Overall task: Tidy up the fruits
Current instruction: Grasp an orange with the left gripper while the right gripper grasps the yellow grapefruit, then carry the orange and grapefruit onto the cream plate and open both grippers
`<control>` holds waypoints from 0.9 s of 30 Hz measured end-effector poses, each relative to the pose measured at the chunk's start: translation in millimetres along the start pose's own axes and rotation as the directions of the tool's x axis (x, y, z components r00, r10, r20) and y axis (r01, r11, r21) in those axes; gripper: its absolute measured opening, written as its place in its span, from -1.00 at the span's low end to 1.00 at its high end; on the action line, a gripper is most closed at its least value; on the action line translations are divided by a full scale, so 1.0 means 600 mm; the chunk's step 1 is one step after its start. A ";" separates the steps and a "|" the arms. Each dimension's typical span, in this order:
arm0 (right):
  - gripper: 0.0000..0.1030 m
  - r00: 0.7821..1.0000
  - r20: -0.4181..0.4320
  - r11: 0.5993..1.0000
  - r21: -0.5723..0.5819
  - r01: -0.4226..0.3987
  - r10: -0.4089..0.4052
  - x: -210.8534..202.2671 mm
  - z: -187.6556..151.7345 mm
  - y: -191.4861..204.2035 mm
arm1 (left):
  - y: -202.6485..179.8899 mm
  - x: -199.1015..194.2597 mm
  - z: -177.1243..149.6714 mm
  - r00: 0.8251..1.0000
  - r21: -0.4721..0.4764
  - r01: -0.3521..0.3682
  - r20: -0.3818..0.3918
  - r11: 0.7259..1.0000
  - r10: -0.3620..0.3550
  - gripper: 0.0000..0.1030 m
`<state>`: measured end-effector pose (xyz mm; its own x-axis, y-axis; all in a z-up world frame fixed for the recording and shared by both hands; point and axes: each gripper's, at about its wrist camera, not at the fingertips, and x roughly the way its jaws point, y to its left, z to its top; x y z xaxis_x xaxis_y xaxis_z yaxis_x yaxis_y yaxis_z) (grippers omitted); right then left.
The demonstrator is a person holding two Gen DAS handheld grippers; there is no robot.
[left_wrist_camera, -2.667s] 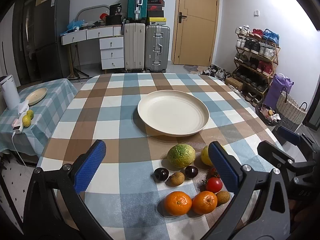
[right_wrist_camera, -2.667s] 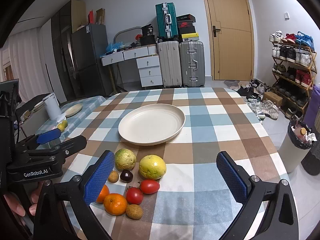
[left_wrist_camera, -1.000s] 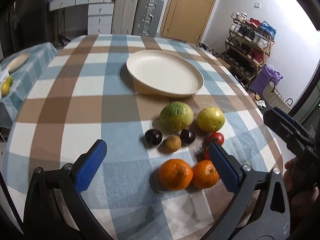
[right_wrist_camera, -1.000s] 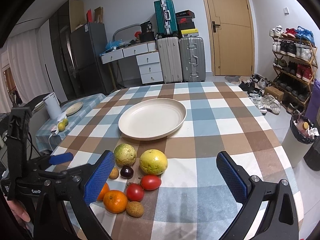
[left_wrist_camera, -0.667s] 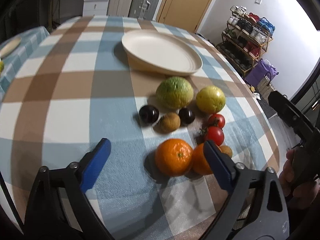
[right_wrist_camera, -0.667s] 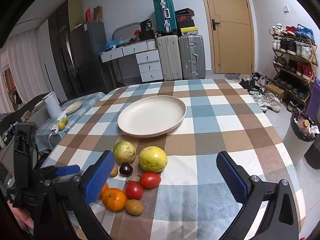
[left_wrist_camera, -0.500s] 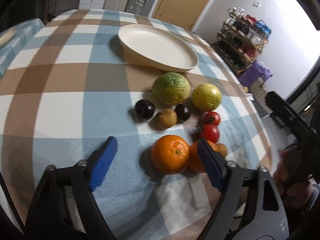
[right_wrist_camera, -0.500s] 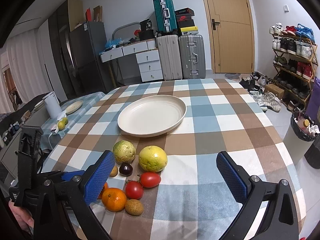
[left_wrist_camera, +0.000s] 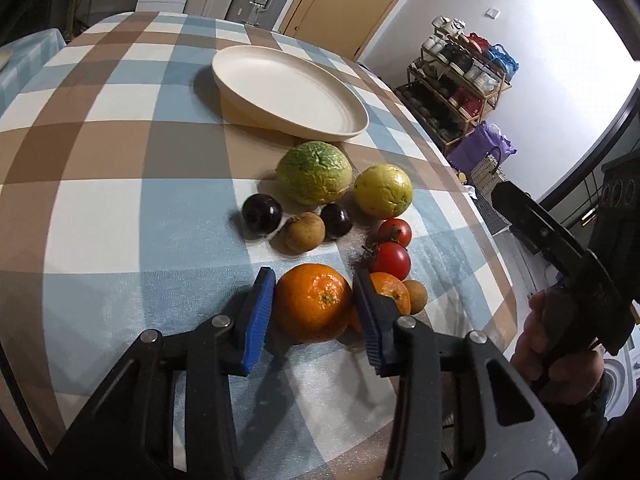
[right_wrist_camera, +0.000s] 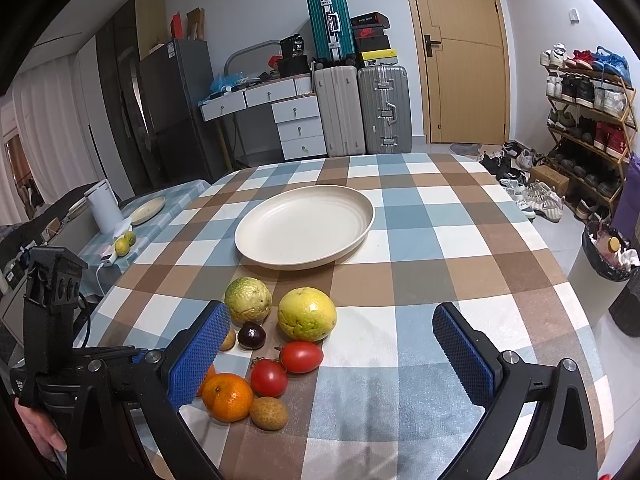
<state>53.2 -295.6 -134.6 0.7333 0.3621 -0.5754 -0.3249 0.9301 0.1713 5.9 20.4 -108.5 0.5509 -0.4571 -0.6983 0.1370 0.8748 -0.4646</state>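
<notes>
Left wrist view: our left gripper [left_wrist_camera: 314,304] is down at the near edge of the fruit cluster, jaws closing around the big orange [left_wrist_camera: 313,302]. Both blue pads [left_wrist_camera: 258,314] sit right at the orange's sides; we read it as contact, orange resting on the checked tablecloth [left_wrist_camera: 120,184]. Second orange [left_wrist_camera: 390,292] sits just right of the big orange, touching the right pad's outer face. A small brown fruit [left_wrist_camera: 416,296] is just right of that. Two red tomatoes [left_wrist_camera: 390,260] lie beyond the big orange to the right. Further out from the big orange: a brown fruit [left_wrist_camera: 305,232] flanked by two dark plums [left_wrist_camera: 262,214], then the wrinkled green fruit [left_wrist_camera: 314,178] and the yellow-green fruit [left_wrist_camera: 383,190]. The cream plate [left_wrist_camera: 288,88] is past all of them, bare. A hand [left_wrist_camera: 556,344] holding our right tool shows at the right edge.

Right wrist view: our right gripper [right_wrist_camera: 330,354] hangs above the tablecloth [right_wrist_camera: 440,280] with jaws wide apart, nothing between the pads. Relative to the plate [right_wrist_camera: 304,228]: green fruit [right_wrist_camera: 248,300] and yellow-green fruit [right_wrist_camera: 307,314] just in front of it, one plum [right_wrist_camera: 251,335] and tomatoes [right_wrist_camera: 300,356] nearer us, then an orange [right_wrist_camera: 227,397] and a brown fruit [right_wrist_camera: 269,413] nearest. The big orange is mostly hidden behind our left pad; the left tool's body [right_wrist_camera: 52,320] shows at the left edge.
</notes>
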 end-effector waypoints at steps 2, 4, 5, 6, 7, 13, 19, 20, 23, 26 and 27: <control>1.00 1.000 -0.005 1.000 0.004 -0.004 0.004 0.004 0.000 -0.001 | 0.005 -0.006 0.000 1.000 -0.004 0.001 0.009 1.000 -0.001 -0.28; 1.00 1.000 -0.009 1.000 0.007 -0.009 0.009 0.007 0.001 -0.003 | 0.009 -0.015 0.003 1.000 -0.002 -0.005 0.027 1.000 0.005 -0.28; 1.00 1.000 -0.014 1.000 0.010 -0.014 0.015 0.010 0.002 -0.004 | 0.010 -0.019 0.006 0.999 -0.001 -0.005 0.035 1.000 0.005 -0.28; 1.00 1.000 -0.019 1.000 0.014 -0.020 0.020 0.013 0.002 -0.006 | 0.012 -0.025 0.009 0.999 0.001 -0.005 0.044 1.000 0.005 -0.28; 1.00 0.999 -0.026 0.999 0.021 -0.027 0.027 0.017 0.004 -0.009 | 0.014 -0.030 0.012 0.999 0.004 -0.009 0.053 1.000 0.009 -0.28; 1.00 0.994 -0.077 0.997 0.046 -0.070 0.073 0.057 0.007 -0.019 | 0.031 -0.058 0.037 0.994 0.007 -0.023 0.102 1.000 0.022 -0.28; 1.00 0.987 -0.123 0.994 0.038 -0.102 0.106 0.098 0.008 -0.014 | 0.049 -0.066 0.061 0.992 0.003 -0.041 0.120 0.999 0.040 -0.28; 1.00 0.984 -0.136 0.993 0.037 -0.112 0.116 0.107 0.008 -0.013 | 0.050 -0.066 0.062 0.992 0.005 -0.043 0.121 0.999 0.042 -0.28; 0.99 0.979 -0.156 0.991 0.039 -0.126 0.130 0.124 0.007 -0.015 | 0.053 -0.063 0.074 0.991 0.007 -0.043 0.123 0.999 0.042 -0.28; 0.84 0.971 -0.181 0.987 0.058 -0.147 0.155 0.140 0.004 -0.020 | 0.055 -0.057 0.082 0.991 0.008 -0.046 0.123 0.999 0.045 -0.28; 0.71 0.966 -0.194 0.985 0.066 -0.161 0.171 0.146 0.003 -0.021 | 0.055 -0.054 0.084 0.991 0.007 -0.047 0.124 0.999 0.046 -0.28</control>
<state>122.8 -275.3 -185.7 0.5368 0.4969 -0.6819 -0.3983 0.8617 0.3143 34.1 72.5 -73.7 0.6542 -0.3930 -0.6462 0.1169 0.8967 -0.4270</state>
